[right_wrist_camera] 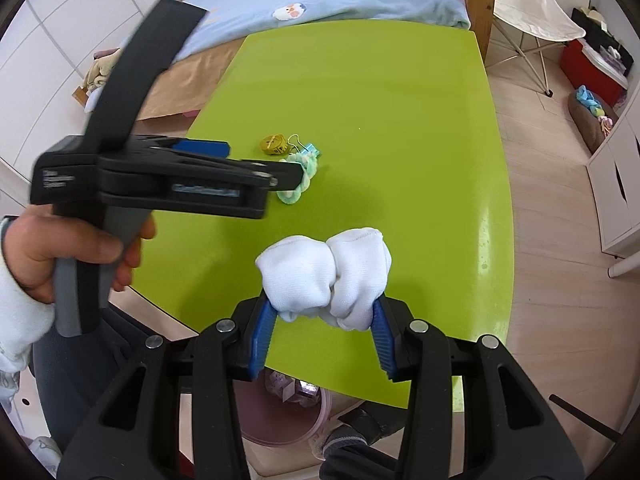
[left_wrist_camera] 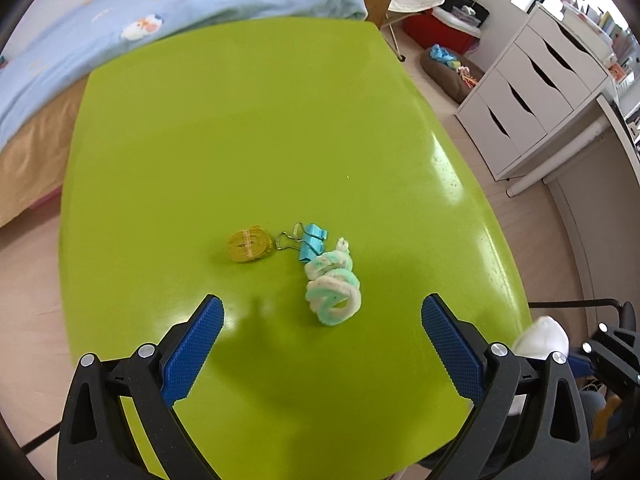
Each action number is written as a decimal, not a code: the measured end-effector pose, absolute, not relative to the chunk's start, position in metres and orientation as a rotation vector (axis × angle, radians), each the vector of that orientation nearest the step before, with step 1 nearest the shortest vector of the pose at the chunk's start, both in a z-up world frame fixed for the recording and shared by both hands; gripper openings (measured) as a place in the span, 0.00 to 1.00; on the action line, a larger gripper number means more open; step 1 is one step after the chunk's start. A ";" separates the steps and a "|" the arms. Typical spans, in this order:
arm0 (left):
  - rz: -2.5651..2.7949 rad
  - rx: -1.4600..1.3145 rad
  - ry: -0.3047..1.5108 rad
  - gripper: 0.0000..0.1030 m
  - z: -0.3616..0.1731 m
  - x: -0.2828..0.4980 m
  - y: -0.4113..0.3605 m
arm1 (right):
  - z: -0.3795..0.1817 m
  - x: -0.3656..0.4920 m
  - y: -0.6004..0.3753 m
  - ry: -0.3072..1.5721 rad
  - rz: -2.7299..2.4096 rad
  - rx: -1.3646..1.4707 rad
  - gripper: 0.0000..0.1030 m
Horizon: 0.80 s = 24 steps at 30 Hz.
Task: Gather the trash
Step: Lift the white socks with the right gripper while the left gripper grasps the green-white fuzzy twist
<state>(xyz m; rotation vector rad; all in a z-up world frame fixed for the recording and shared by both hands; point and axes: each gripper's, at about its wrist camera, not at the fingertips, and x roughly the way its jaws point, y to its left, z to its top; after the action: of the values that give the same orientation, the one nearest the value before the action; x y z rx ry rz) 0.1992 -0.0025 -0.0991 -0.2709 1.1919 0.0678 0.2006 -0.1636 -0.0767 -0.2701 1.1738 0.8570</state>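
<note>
The right gripper (right_wrist_camera: 324,312) is closed on a white cloth ball (right_wrist_camera: 324,274) and holds it above the near edge of the green table (right_wrist_camera: 400,80). I judge this is the carrying step: the ball must go to a bin. Below the table edge stands a pink bin (right_wrist_camera: 280,424) with some scraps inside; what they are I cannot tell. The next move probably calls for lowering the ball over that bin and opening the jaws. The left gripper (left_wrist_camera: 322,320) is wide open and empty, just before a fuzzy coil (left_wrist_camera: 334,286). A blue clip (left_wrist_camera: 312,242) touches the coil, and a yellow tape roll (left_wrist_camera: 249,245) lies beside the clip.
</note>
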 end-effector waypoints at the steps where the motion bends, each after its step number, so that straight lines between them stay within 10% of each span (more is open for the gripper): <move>1: 0.075 -0.267 1.194 0.92 -0.102 0.201 -0.004 | -0.077 0.202 -0.164 1.175 0.857 -0.269 0.42; 9: 0.077 -0.283 1.213 0.62 -0.118 0.209 -0.006 | -0.081 0.205 -0.166 1.186 0.858 -0.253 0.42; 14: 0.072 -0.287 1.216 0.27 -0.121 0.208 -0.003 | -0.082 0.206 -0.166 1.186 0.855 -0.248 0.42; 24: 0.041 -0.239 1.162 0.27 -0.098 0.181 0.001 | -0.079 0.202 -0.165 1.171 0.852 -0.245 0.42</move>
<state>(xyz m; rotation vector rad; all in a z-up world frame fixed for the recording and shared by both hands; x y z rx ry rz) 0.1813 0.0005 -0.0976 -0.2390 1.1617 0.0409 0.2018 -0.1646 -0.0789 -0.2445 1.1712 0.8518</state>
